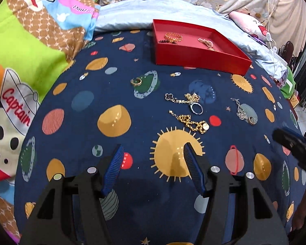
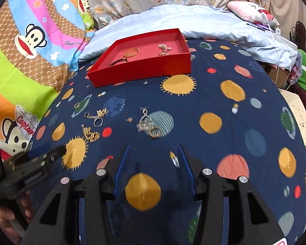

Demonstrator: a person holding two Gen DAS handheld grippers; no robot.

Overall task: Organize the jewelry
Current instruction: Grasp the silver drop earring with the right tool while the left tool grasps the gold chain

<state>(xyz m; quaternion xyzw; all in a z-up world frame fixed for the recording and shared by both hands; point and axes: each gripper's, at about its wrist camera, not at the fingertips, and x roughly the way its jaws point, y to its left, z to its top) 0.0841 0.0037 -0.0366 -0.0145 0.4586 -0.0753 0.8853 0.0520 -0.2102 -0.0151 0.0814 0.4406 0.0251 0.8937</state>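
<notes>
A red tray (image 1: 195, 58) (image 2: 144, 71) sits far on the navy planet-print cloth and holds a gold bracelet (image 1: 173, 36), a dark bead string (image 2: 118, 61) and a pale chain (image 1: 206, 42). Loose on the cloth lie a gold ring (image 1: 136, 81), a silver ring (image 1: 196, 108), a gold chain with a coin (image 1: 191, 121), a silver clover chain (image 1: 176, 99) and a silver filigree earring (image 1: 241, 112) (image 2: 147, 123). My left gripper (image 1: 153, 149) is open and empty, near of the gold chain. My right gripper (image 2: 154, 150) is open and empty, near of the earring.
A cartoon monkey quilt (image 1: 26, 47) lies left. A pale blue blanket (image 2: 203, 24) and a pink pillow (image 2: 252, 12) lie behind the tray. A white ledge (image 2: 297, 114) borders the right. The other gripper shows at each view's edge (image 1: 295, 145) (image 2: 30, 163).
</notes>
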